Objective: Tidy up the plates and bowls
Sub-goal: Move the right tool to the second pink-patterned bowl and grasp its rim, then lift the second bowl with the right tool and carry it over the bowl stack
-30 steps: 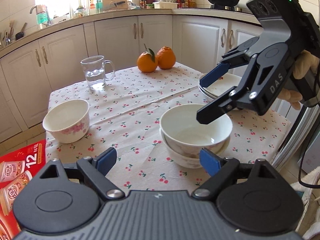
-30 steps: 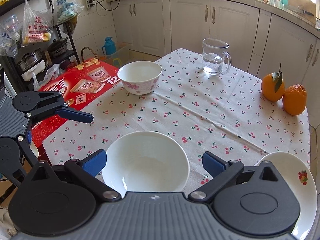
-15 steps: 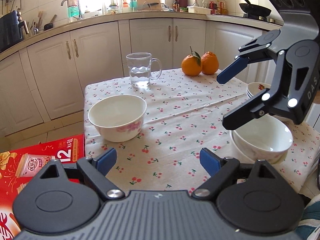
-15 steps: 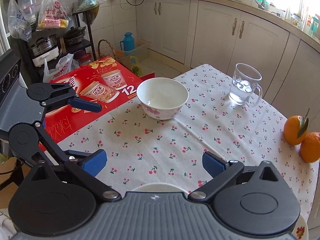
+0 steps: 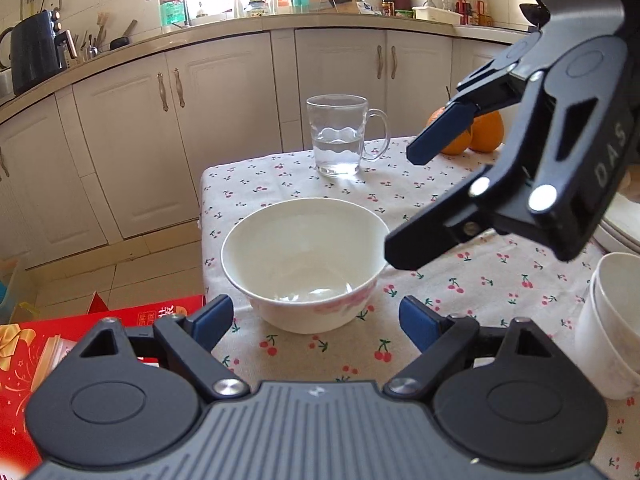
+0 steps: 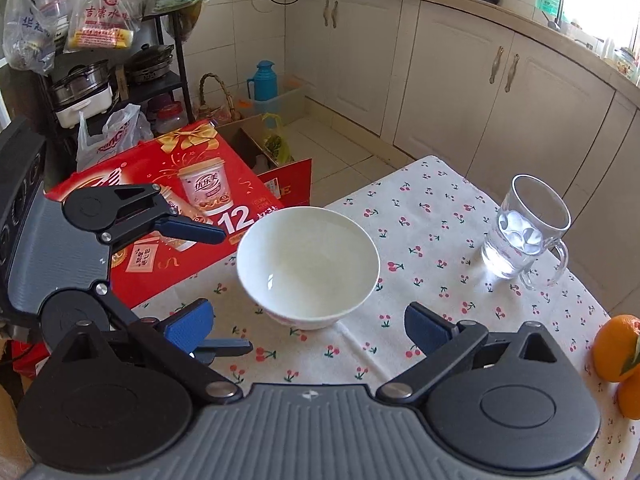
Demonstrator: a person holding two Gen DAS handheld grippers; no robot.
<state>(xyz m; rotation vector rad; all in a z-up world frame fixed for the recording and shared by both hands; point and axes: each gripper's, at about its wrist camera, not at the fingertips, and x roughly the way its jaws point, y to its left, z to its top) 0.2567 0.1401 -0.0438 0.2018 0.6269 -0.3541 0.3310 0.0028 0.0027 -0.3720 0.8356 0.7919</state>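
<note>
A white bowl with pink flowers (image 5: 305,263) sat near the corner of the cherry-print counter (image 5: 460,280), empty. The left gripper (image 5: 316,318) faced it with fingers spread wide, holding nothing. The right gripper (image 6: 308,326) hovered just beside its rim, fingers likewise apart. Stacked bowls (image 5: 610,320) stood well to the right; a glass mug of water (image 5: 342,136) stood behind.
</note>
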